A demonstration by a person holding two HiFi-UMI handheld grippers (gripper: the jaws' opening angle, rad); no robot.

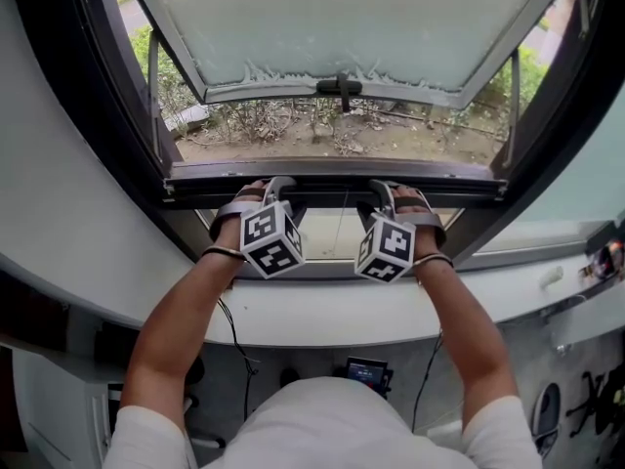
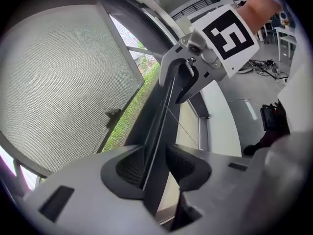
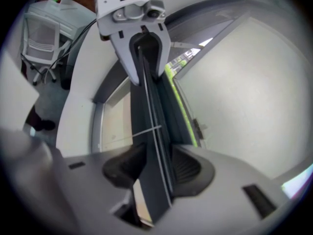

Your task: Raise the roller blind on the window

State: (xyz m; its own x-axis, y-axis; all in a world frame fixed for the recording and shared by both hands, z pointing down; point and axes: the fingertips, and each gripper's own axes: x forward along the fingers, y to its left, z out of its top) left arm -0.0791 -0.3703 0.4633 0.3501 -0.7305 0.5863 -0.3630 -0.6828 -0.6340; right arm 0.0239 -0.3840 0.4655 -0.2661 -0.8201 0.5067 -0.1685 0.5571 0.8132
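Clearly both claws have a hold. The left claw (image 1: 269,186) is closed on the dark bottom rail (image 1: 332,191) of the blind, its pads pressing the rail's two faces in the left gripper view (image 2: 151,168). The right claw (image 1: 391,190) is clamped on the same rail a little further along (image 3: 151,168). The rail lies level along the lower edge of the window frame (image 1: 146,115), just above the white sill (image 1: 332,313), so the blind looks hardly raised at all.

The main risk, as I judge it, is an uneven lift. If one hand leads, the rail tilts and its ends could bind against the frame's side edges.

A second risk is slip. The rail is narrow and smooth, and each claw bites only a shallow strip of it, so a hard upward tug could pull the pads off.

A thin cord (image 1: 339,225) crosses just under the rail between the claws and could snag on a jaw. The open sash (image 1: 342,27) hangs outside and should not interfere.
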